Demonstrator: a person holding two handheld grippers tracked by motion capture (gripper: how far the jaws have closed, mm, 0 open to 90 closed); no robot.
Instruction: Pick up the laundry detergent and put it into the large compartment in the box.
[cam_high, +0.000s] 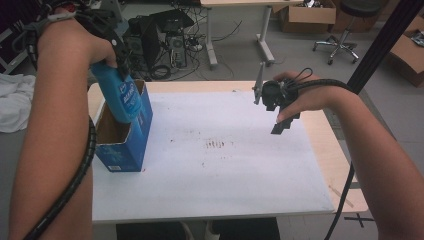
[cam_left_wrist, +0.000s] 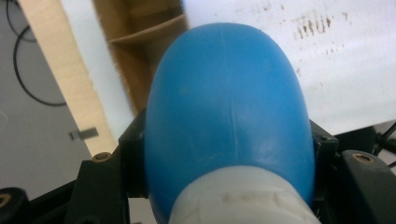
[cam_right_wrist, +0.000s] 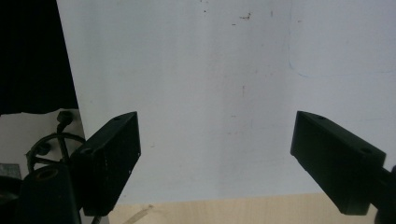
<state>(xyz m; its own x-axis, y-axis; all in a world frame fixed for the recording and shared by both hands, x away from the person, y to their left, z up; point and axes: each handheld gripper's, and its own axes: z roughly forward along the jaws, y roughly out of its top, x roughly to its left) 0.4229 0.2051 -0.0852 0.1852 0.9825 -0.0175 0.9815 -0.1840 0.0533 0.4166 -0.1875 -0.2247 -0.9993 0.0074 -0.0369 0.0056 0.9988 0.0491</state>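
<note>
I see a white sheet (cam_high: 215, 150) covering most of the table (cam_high: 345, 165), brown stains (cam_high: 216, 144) near its middle. Beyond the far edge, a computer tower (cam_high: 150, 42) amid cables, a stool (cam_high: 345, 35) and cardboard boxes (cam_high: 307, 17) on the floor.

Smooth, glossy blue plastic bottle (cam_left_wrist: 229, 116) with a matt white plastic cap (cam_left_wrist: 243, 198). Blue printed cardboard box (cam_high: 131, 145), its inside raw brown and fibrous. Pale wood worktop (cam_high: 330, 165) under a matt, stained white sheet (cam_high: 225, 170). Matt black plastic right gripper (cam_right_wrist: 217, 158).
</note>
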